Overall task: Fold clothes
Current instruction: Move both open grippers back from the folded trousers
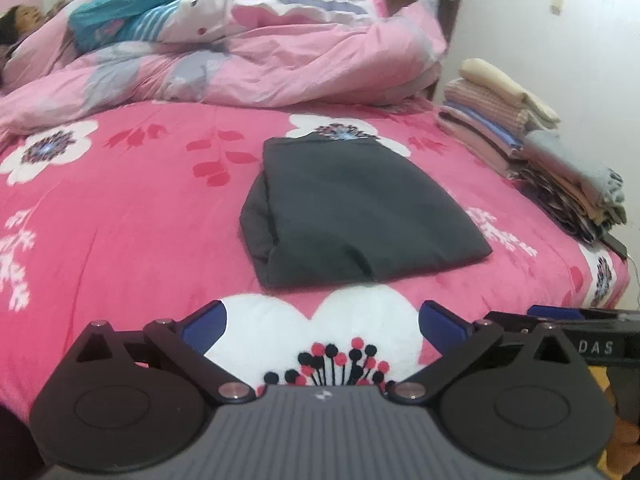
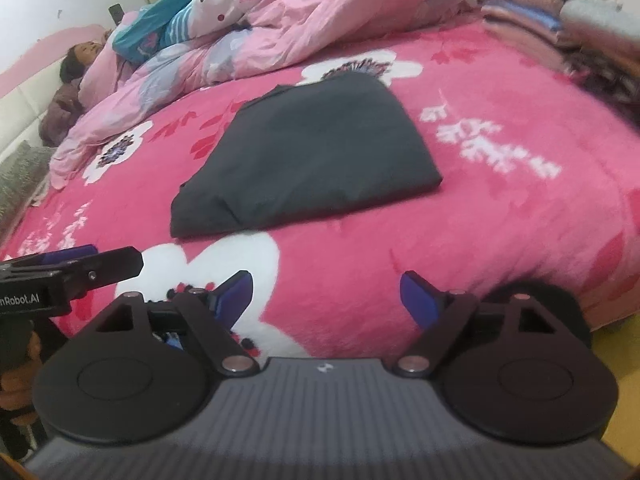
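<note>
While both pairs of jaws stand wide apart with nothing between them, the folded dark grey garment lies flat on the pink floral blanket of the bed, ahead of the left gripper and the right gripper, well clear of both. Its long axis runs away from the cameras. Neither gripper looks clearly nearer; the near folded edge faces both. A stack of folded clothes sits off to the right, so that looks the likelier destination, favouring the right gripper.
</note>
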